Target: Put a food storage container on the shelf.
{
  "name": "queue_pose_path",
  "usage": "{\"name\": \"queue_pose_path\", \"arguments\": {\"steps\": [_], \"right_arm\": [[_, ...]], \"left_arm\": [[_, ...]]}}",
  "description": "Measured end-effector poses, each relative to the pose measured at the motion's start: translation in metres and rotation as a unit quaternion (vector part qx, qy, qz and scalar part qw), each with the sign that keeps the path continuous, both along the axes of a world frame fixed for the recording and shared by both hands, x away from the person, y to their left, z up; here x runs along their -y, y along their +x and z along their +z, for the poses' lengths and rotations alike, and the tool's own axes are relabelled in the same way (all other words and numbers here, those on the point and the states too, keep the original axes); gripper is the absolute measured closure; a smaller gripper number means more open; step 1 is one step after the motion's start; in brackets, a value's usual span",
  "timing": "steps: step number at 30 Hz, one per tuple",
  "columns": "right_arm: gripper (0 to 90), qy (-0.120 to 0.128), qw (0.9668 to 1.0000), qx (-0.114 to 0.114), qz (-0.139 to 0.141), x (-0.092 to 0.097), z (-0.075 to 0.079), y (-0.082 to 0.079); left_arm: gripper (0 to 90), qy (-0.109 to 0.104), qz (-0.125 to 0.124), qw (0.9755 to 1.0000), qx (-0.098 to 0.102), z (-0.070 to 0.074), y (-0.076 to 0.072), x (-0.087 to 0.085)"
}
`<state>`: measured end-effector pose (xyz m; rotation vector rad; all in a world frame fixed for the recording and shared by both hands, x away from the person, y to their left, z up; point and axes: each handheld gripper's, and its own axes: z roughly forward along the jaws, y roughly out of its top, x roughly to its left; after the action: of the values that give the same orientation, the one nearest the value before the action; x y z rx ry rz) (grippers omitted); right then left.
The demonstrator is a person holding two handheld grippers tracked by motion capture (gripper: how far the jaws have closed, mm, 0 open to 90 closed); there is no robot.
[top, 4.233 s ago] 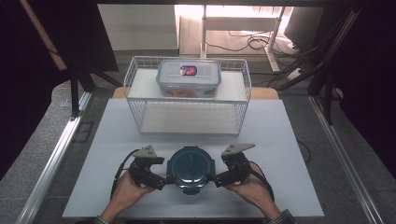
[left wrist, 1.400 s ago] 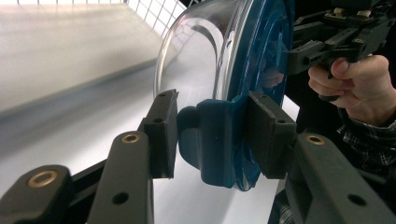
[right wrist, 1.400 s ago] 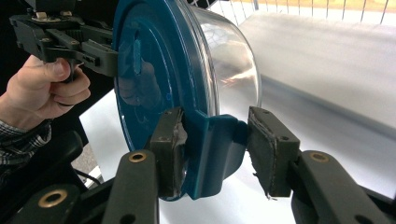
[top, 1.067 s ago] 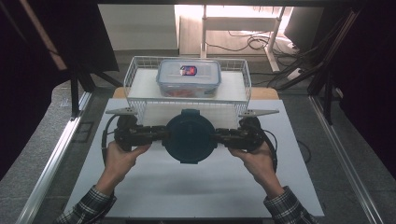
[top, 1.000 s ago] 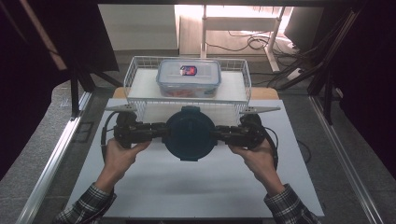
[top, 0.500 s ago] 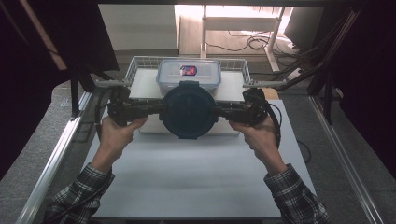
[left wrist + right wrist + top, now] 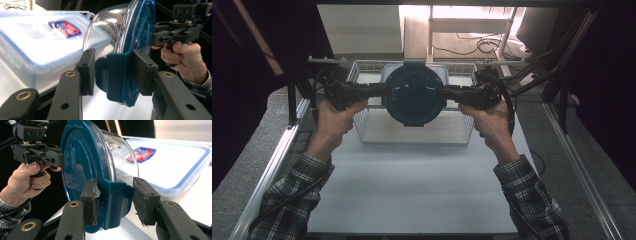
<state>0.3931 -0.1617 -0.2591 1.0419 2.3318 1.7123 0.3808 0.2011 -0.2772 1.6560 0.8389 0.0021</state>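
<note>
A round glass container with a dark blue lid (image 7: pixel 414 95) hangs in the air over the front of a white wire basket (image 7: pixel 412 142), tipped so that the lid faces me. My left gripper (image 7: pixel 384 91) is shut on the lid's left tab (image 7: pixel 115 75). My right gripper (image 7: pixel 445 92) is shut on the right tab (image 7: pixel 116 200). Behind the glass bowl (image 7: pixel 105 32), a rectangular clear box with a blue-rimmed lid and a red-and-blue label (image 7: pixel 37 42) (image 7: pixel 175 165) lies in the basket.
The basket stands at the far end of a white mat (image 7: pixel 412 195). Metal frame rails (image 7: pixel 272 160) run along both sides of the table. Dark stands and cables (image 7: pixel 537 70) crowd the far right corner.
Both hands have lifted the round container off the mat and carried it up and away from me, to over the basket. The grips on the two tabs are unchanged.
</note>
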Motion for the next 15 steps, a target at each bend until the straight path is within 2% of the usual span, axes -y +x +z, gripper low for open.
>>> {"name": "queue_pose_path", "arguments": {"steps": [7,15], "right_arm": [[56.5,0.013,0.9999,0.0,-0.008,-0.001,0.019,0.018],[56.6,0.026,0.9995,0.003,-0.017,-0.001,0.032,0.043]], "left_arm": [[56.8,-0.001,0.003,1.0,-0.002,0.023,0.021,-0.001],[56.8,-0.015,0.006,0.9998,-0.014,0.029,0.045,-0.003]]}}
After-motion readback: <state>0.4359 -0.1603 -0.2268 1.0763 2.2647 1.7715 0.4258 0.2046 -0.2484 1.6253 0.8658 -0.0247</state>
